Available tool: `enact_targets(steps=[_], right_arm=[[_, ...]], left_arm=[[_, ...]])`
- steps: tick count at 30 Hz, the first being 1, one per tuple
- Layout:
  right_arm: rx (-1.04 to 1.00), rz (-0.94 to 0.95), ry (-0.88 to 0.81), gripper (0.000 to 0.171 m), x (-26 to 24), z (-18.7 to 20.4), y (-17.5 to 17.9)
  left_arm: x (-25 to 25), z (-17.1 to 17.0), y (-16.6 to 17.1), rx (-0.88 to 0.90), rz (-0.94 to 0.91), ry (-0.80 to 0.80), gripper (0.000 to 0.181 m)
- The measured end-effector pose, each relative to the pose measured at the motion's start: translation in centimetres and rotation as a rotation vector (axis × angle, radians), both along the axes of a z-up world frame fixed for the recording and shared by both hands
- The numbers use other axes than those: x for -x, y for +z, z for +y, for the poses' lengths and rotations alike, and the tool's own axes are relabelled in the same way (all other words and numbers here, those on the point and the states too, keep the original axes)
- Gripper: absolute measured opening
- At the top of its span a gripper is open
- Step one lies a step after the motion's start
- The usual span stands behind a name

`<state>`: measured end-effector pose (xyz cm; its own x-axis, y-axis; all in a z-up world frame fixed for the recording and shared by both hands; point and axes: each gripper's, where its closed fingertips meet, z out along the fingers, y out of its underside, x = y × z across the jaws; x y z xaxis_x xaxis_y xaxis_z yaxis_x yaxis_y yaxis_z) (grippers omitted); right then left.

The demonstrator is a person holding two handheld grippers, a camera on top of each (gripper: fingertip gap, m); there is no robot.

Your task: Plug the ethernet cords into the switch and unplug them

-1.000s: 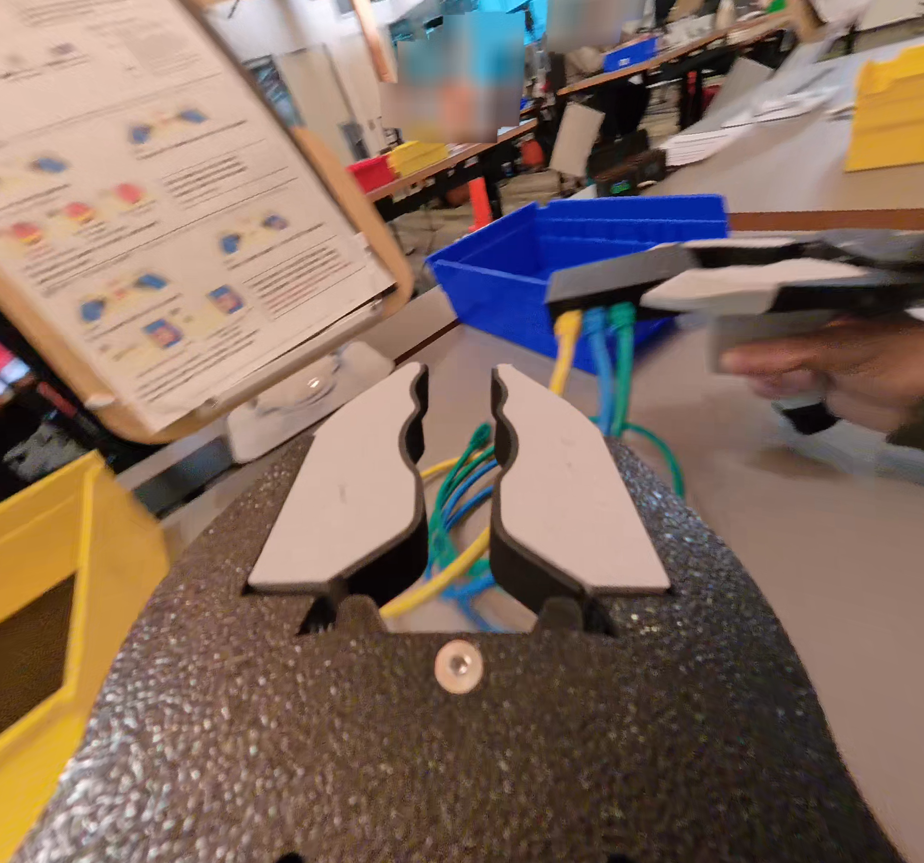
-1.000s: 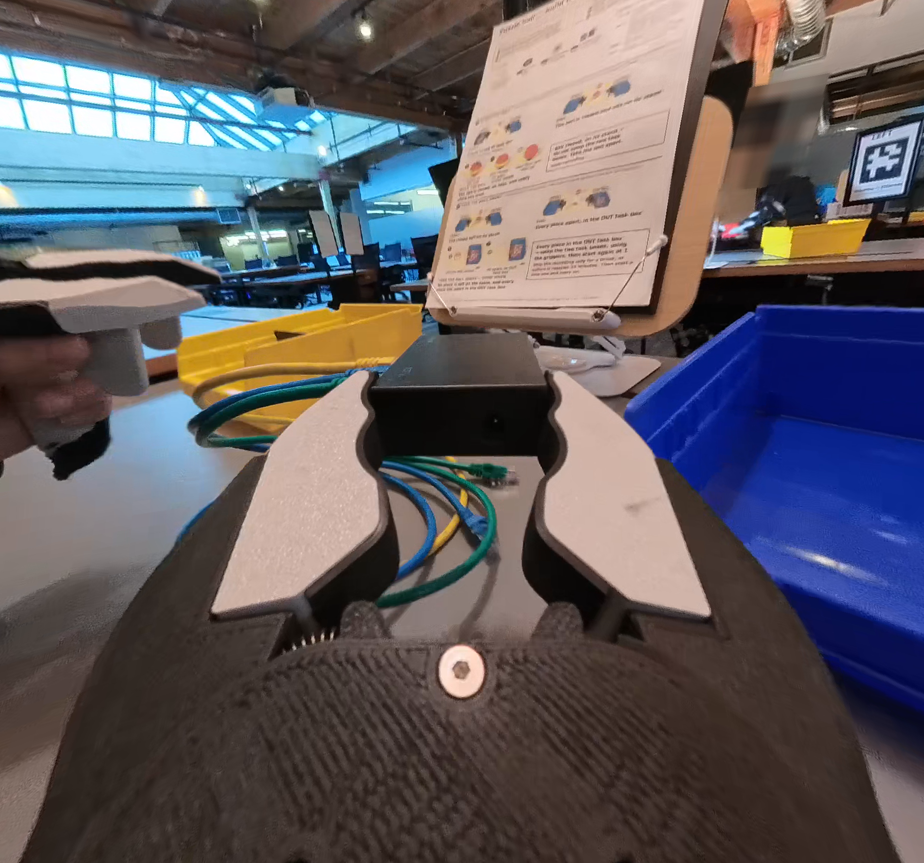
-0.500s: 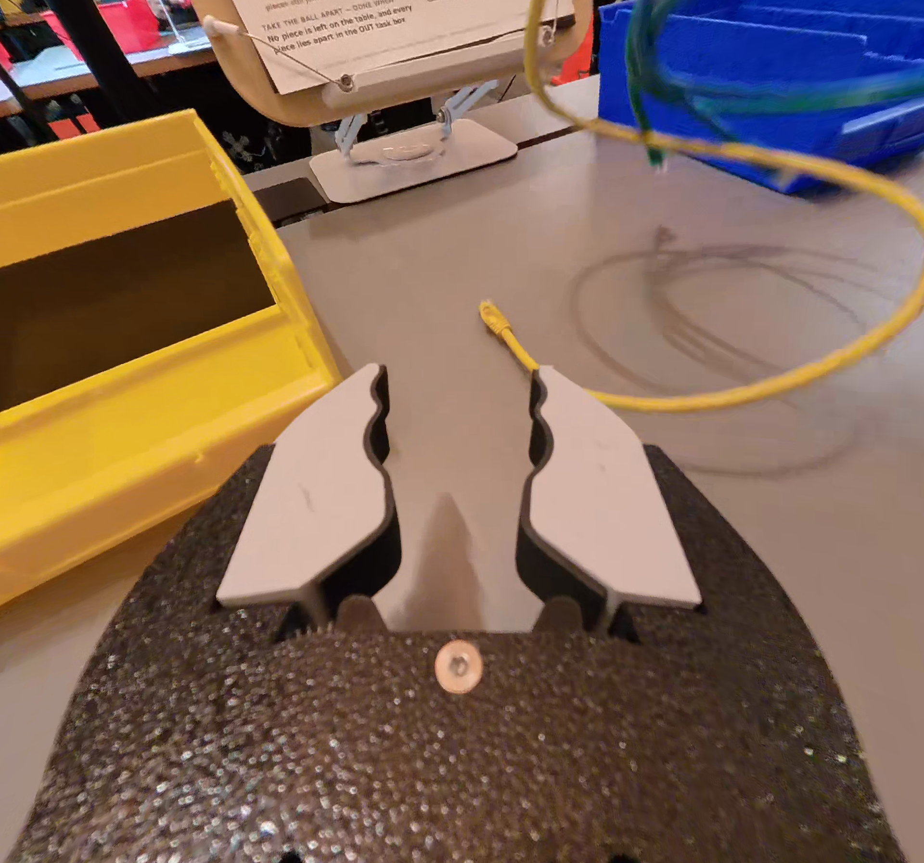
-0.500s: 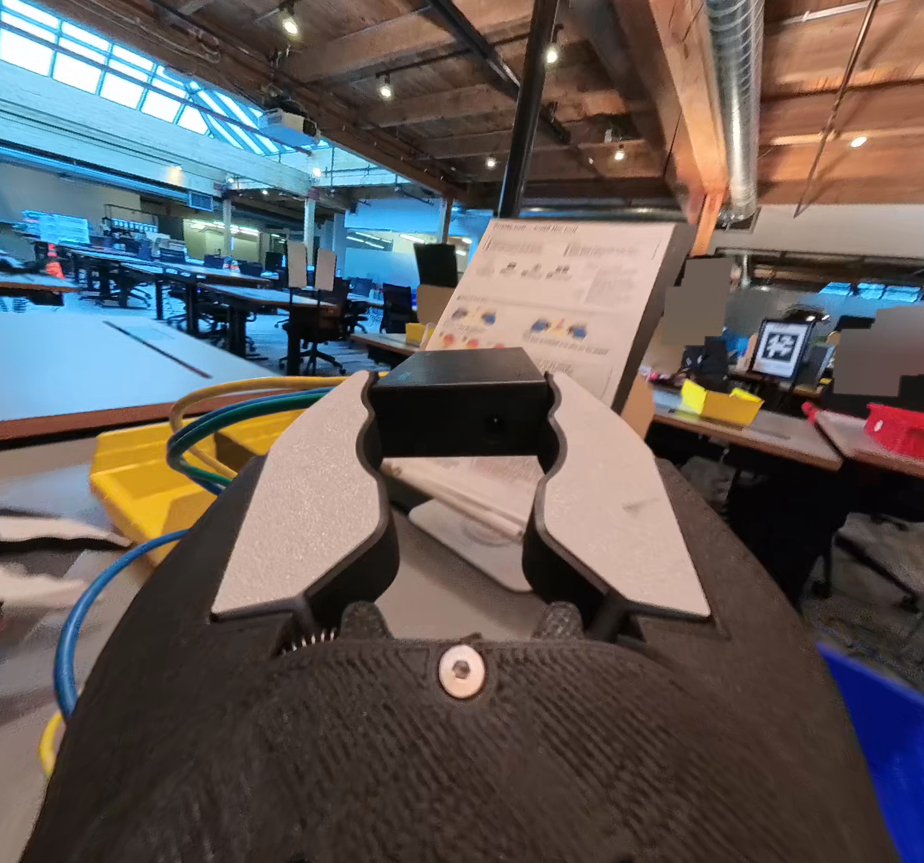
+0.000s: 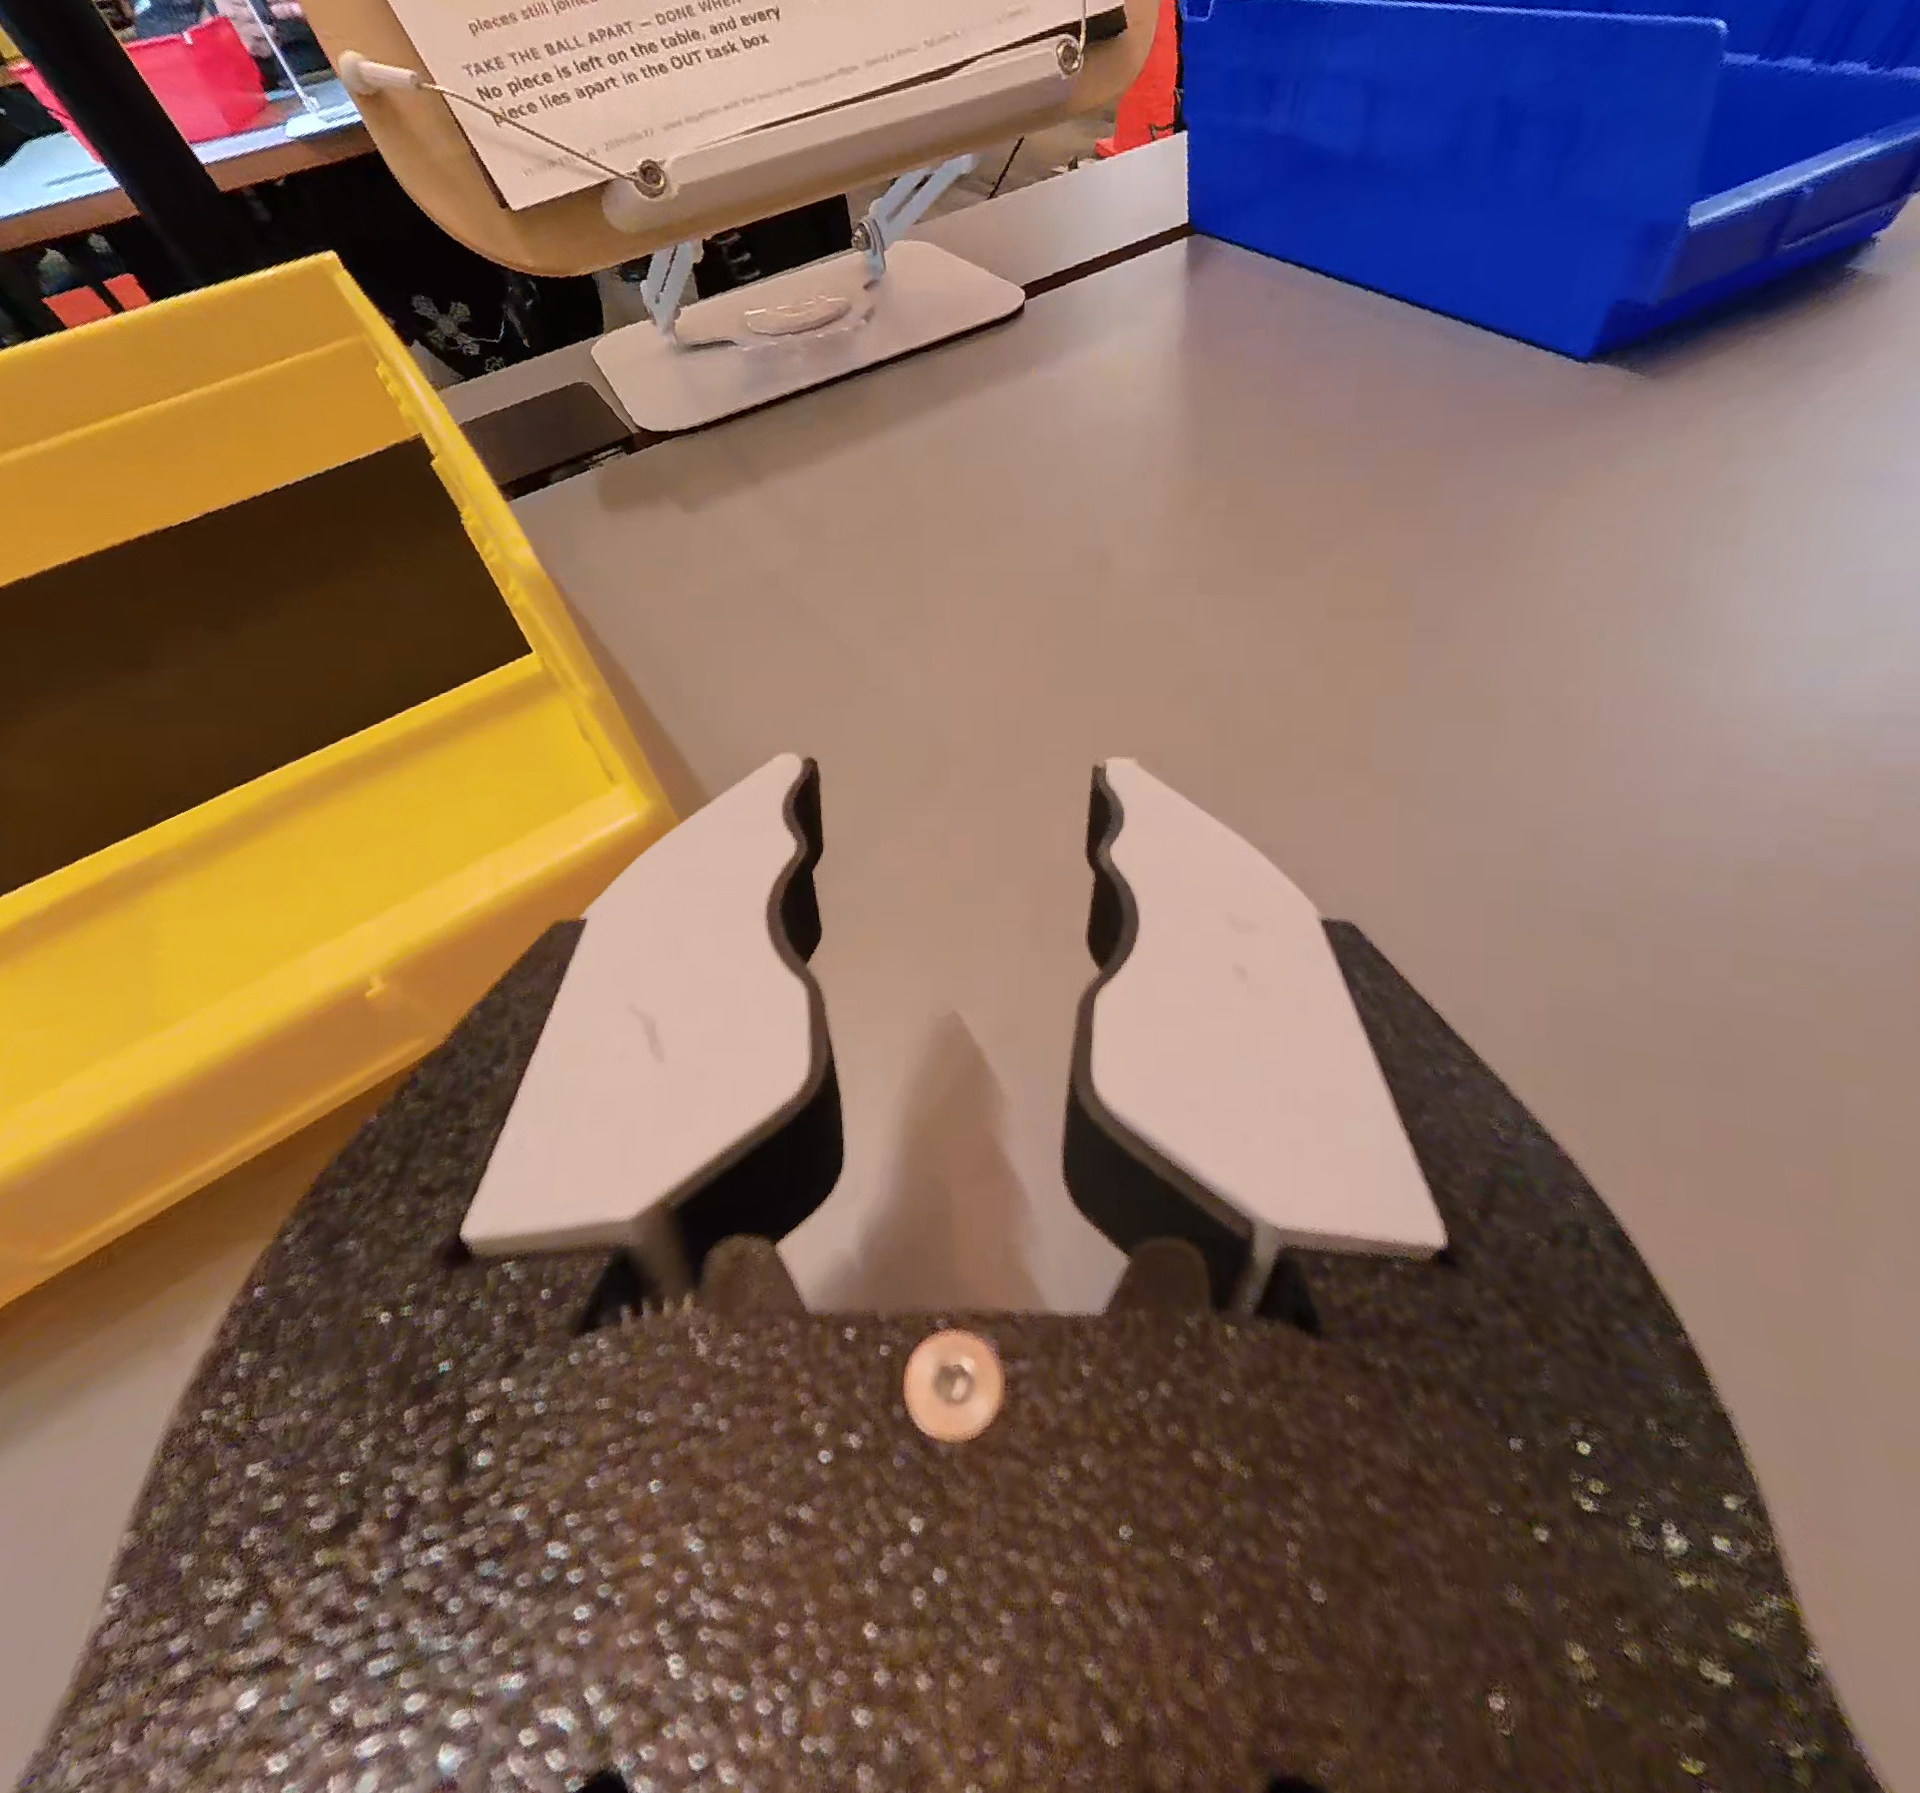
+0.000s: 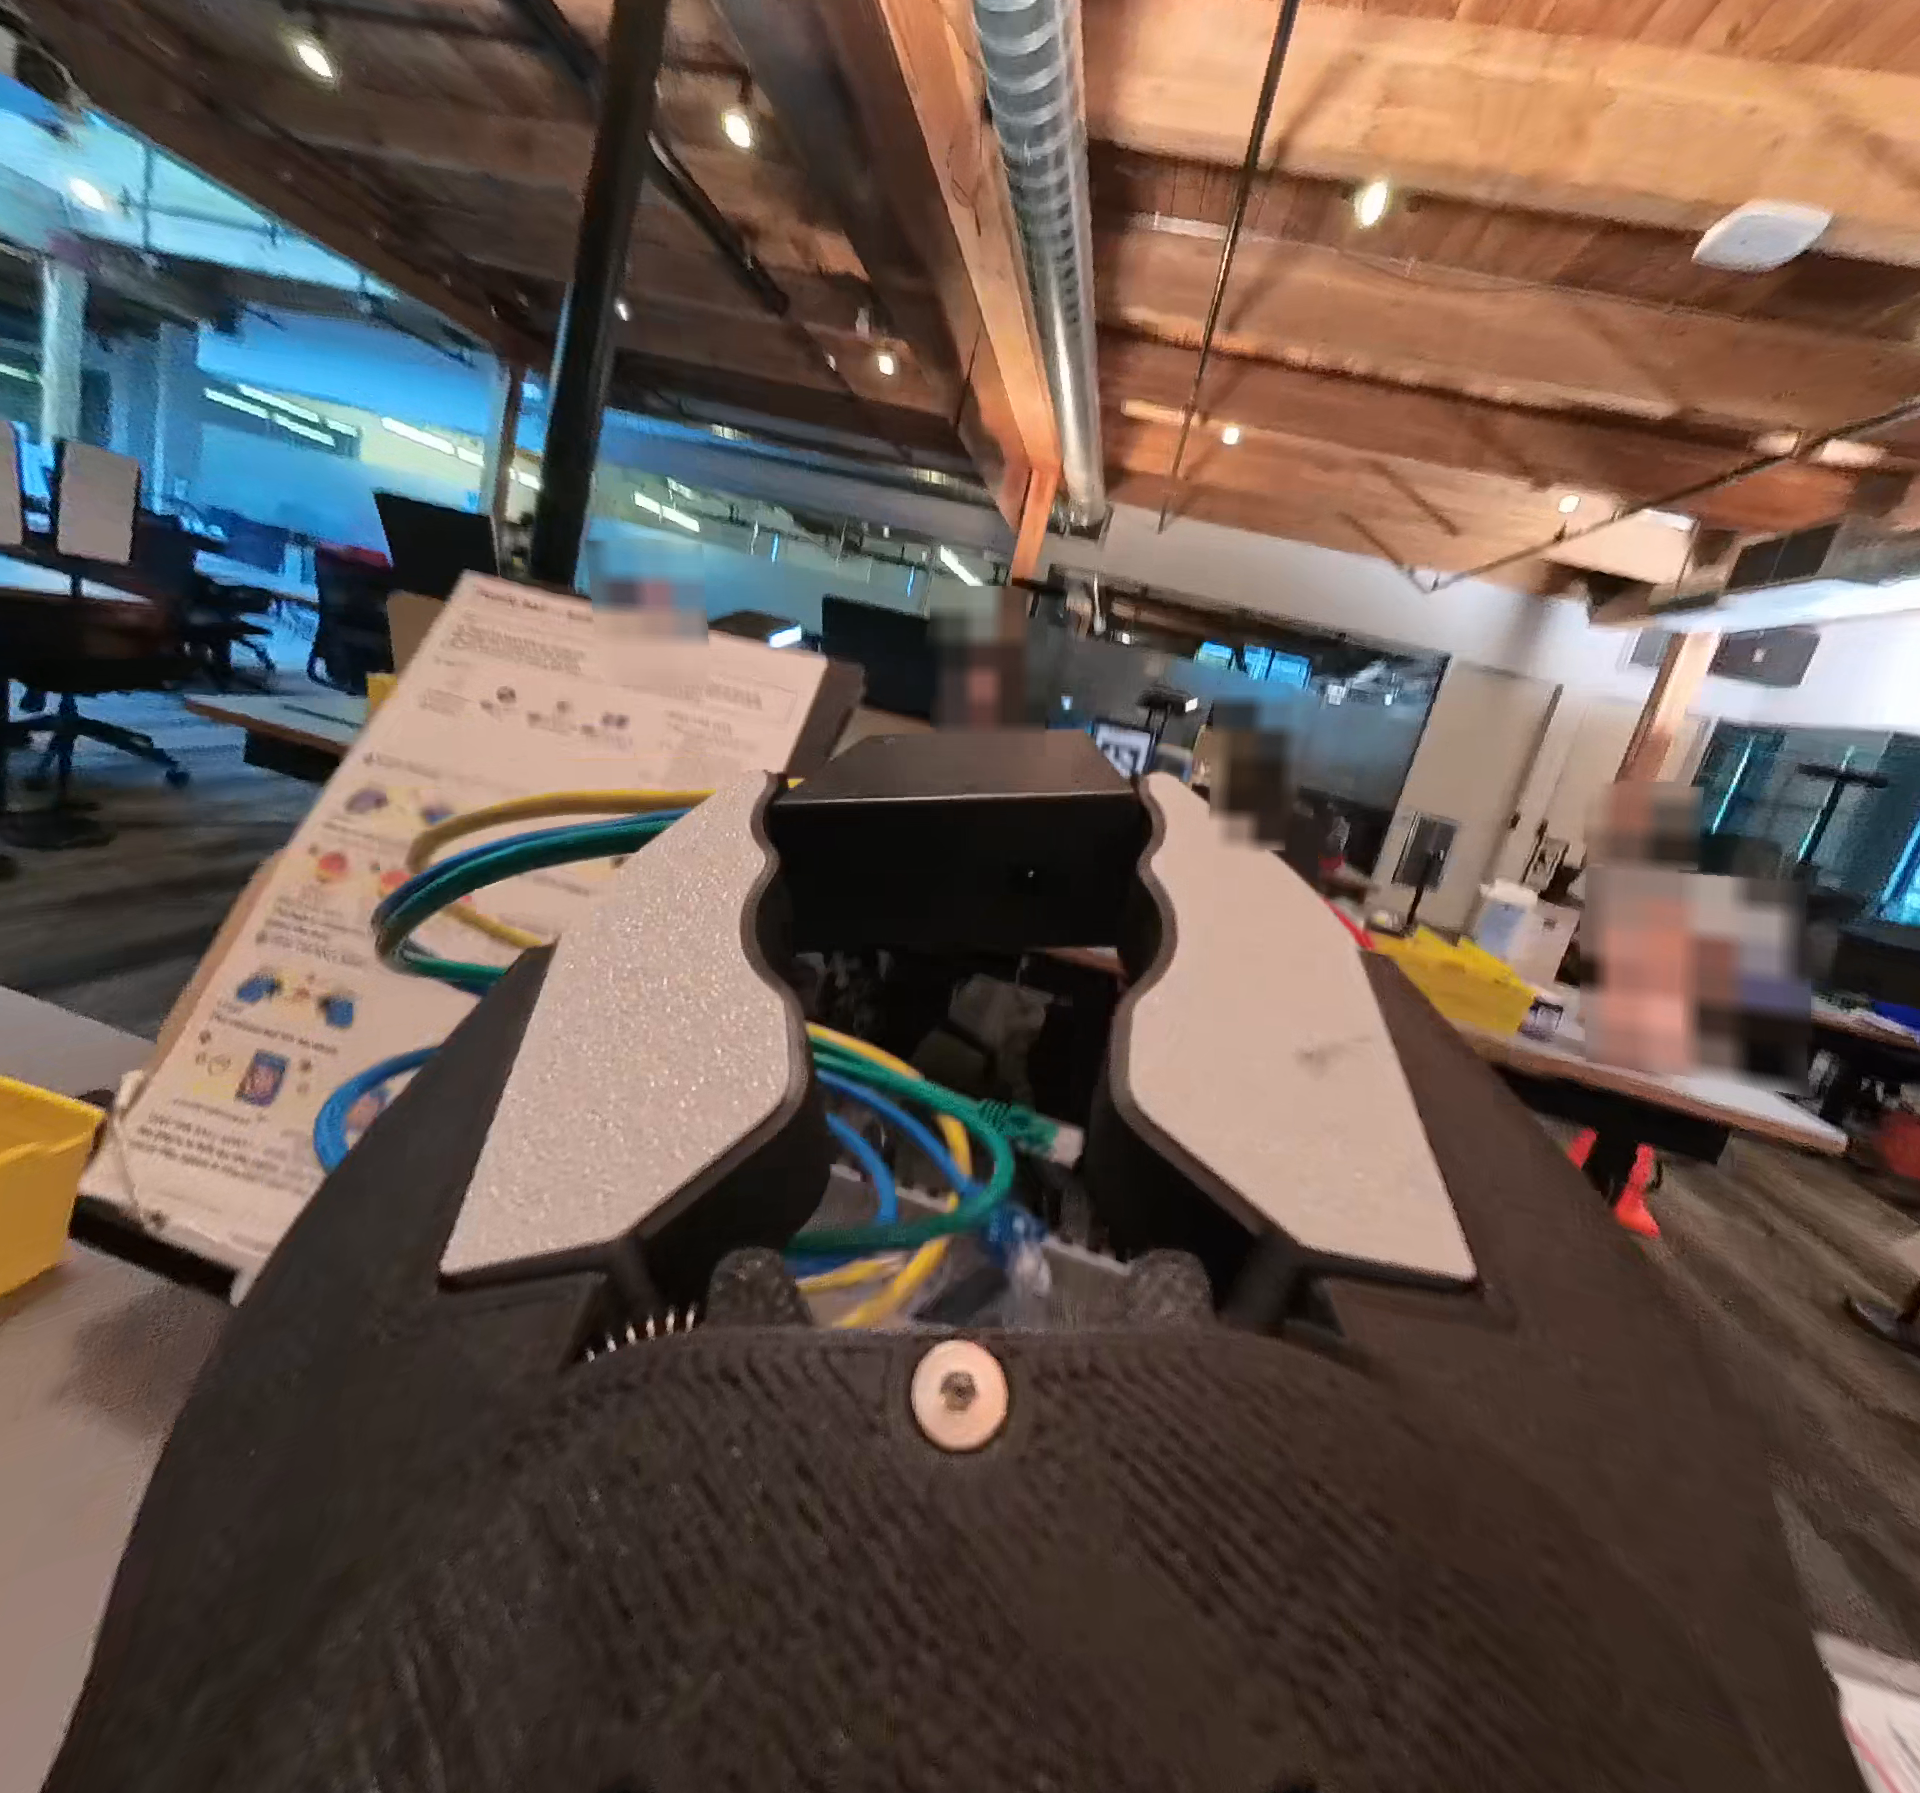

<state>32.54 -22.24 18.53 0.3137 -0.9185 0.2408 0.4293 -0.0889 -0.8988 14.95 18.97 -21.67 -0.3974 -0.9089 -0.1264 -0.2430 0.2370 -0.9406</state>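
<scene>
My right gripper (image 6: 956,798) is shut on the black switch (image 6: 951,855) and holds it high in the air, tilted up toward the ceiling. Yellow (image 6: 540,808), blue (image 6: 509,850) and green (image 6: 925,1213) ethernet cords hang in loops from the switch on its left and under it; a green plug (image 6: 1023,1125) and a blue plug (image 6: 1013,1234) dangle loose below. My left gripper (image 5: 951,787) is open and empty, low over the bare grey table (image 5: 1247,600). No cord or switch shows in the left wrist view.
A yellow bin (image 5: 260,756) stands at the left of the left gripper, a blue bin (image 5: 1507,133) at the back right. An instruction sheet on a wooden stand (image 5: 748,81) stands at the table's back edge; it also shows in the right wrist view (image 6: 468,870).
My right gripper has lifted the switch and its cords up off the table and tilted upward. The yellow cord end that lay before the left gripper is gone from its view. The left jaws have opened wider.
</scene>
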Motion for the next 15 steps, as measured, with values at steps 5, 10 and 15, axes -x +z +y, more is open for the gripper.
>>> enact_targets(steps=[5, 10, 15], right_arm=[[0.070, 0.167, -0.103, 0.063, -3.9, -2.0, -10.1], [0.143, 0.320, -0.178, 0.063, -4.5, -2.8, -21.6], [0.261, 0.381, -0.307, 0.062, -2.4, -4.7, -27.6]], left_arm=[[0.2, -0.5, -0.3, -0.035, 0.004, -0.025, 0.047], [0.4, -1.0, -0.6, -0.082, 0.002, -0.043, 0.046], [0.5, -1.2, -0.9, -0.123, 0.008, -0.050, 0.045]])
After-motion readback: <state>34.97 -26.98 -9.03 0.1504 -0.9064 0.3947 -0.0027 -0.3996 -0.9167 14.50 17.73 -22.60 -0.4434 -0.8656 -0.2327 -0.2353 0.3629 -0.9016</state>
